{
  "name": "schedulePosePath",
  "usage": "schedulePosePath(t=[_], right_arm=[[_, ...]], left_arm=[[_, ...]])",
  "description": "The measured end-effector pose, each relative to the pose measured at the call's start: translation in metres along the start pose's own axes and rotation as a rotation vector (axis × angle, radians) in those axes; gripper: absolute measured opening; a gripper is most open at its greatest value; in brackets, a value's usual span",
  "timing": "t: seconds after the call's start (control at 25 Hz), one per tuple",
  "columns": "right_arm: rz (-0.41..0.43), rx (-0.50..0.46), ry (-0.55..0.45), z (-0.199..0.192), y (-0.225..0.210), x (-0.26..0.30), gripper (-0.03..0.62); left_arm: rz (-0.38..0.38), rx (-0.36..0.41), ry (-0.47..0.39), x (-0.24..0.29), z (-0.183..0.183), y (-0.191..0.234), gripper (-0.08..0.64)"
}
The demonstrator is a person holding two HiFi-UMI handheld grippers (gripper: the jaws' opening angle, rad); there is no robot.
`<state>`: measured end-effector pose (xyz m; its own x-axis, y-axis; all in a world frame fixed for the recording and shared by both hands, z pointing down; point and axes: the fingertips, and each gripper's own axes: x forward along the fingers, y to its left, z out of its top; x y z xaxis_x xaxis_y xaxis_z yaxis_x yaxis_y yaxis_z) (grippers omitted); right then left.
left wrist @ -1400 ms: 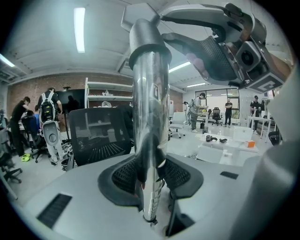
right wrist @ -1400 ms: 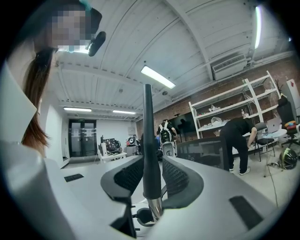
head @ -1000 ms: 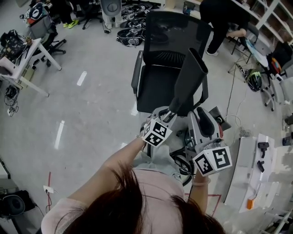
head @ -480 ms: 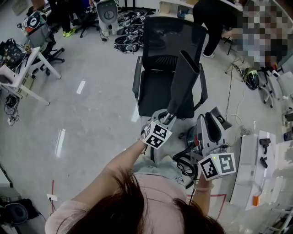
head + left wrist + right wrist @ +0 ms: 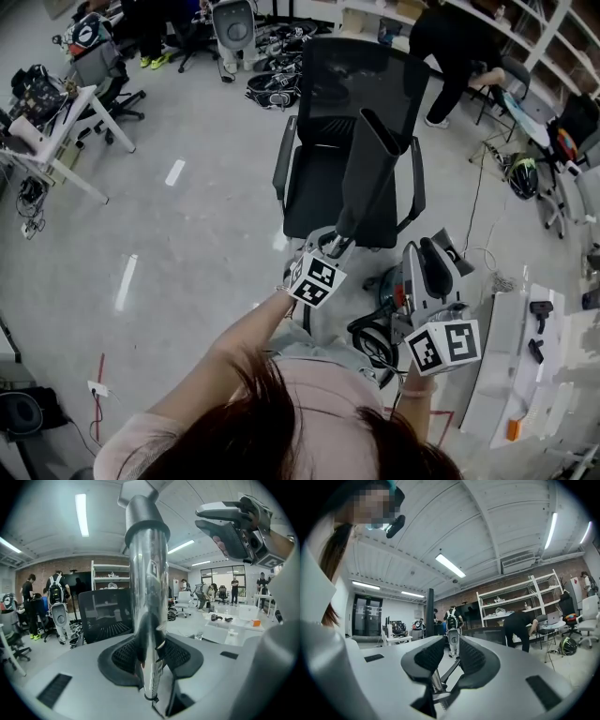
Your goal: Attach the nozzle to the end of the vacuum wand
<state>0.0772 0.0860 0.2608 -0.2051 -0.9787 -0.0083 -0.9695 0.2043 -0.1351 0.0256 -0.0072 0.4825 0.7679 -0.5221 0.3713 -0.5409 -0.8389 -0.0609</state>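
My left gripper (image 5: 334, 246) (image 5: 150, 651) is shut on the vacuum wand (image 5: 147, 597), a shiny metal tube clamped between the dark pads. The tube runs up into a grey collar (image 5: 146, 520). Seen from the head view, a long dark flat nozzle (image 5: 370, 178) rises from that tube, tilted over the chair seat, its open mouth uppermost. My right gripper (image 5: 427, 251) (image 5: 450, 656) hovers beside it on the right, open, with only the room showing through the gap between its pads. In the left gripper view it sits at the upper right (image 5: 220, 524).
A black office chair (image 5: 352, 84) stands right behind the nozzle. Black hose loops (image 5: 370, 342) lie by the person's body. A white table (image 5: 506, 375) with small dark parts is at the right, a desk (image 5: 56, 131) at far left, a bending person (image 5: 450, 47) at the back.
My right gripper has drifted a little to the right and lower in the head view, away from the left one. The left gripper has kept its hold on the wand.
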Motion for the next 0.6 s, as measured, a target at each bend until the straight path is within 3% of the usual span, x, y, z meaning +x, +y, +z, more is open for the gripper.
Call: schedulePosePath(t=[0.6], right_arm=[[0.028,-0.019,0.043,-0.005,-0.035,-0.039,0.112]], left_arm=[[0.055,0.005,0.025,0.003,-0.001,-0.025,0.149]])
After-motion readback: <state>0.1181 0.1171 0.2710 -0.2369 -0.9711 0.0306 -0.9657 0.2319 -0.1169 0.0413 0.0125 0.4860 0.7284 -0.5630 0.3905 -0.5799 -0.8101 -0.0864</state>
